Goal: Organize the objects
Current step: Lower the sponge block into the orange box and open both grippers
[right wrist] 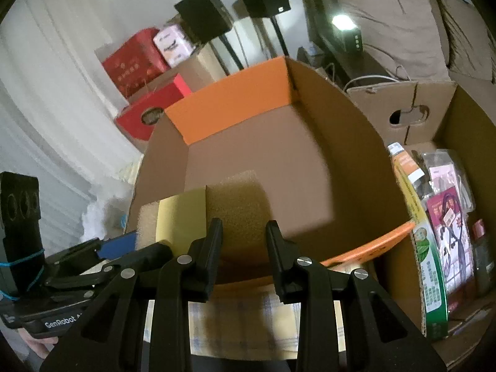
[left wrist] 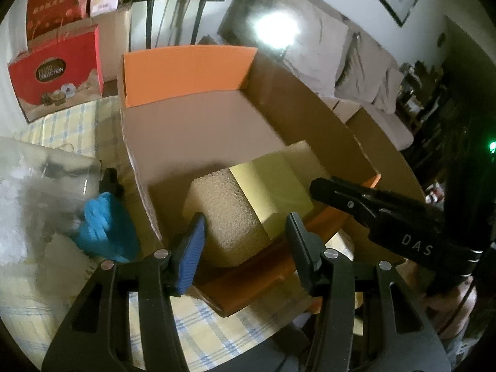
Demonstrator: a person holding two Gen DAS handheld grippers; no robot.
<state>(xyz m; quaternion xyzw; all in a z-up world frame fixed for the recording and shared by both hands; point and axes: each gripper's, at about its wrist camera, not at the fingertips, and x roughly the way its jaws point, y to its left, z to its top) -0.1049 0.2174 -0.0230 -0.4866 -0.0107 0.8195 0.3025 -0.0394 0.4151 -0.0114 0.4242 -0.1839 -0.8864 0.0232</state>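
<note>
On the counter (left wrist: 198,319), with its checked cloth, a blue glove (left wrist: 102,226) lies at the left beside clear plastic wrap (left wrist: 34,179). Next comes the cardboard box (left wrist: 198,124), its far flap orange. A foam block (left wrist: 235,214) with a yellow band sits at the box's near edge. The left hand-held gripper (left wrist: 245,241) straddles it, though I cannot tell whether the pads press. The right hand-held gripper (right wrist: 245,241) hangs just above its right end, jaws parted, nothing gripped. Farther right, a second carton (right wrist: 446,114) holds packets.
</note>
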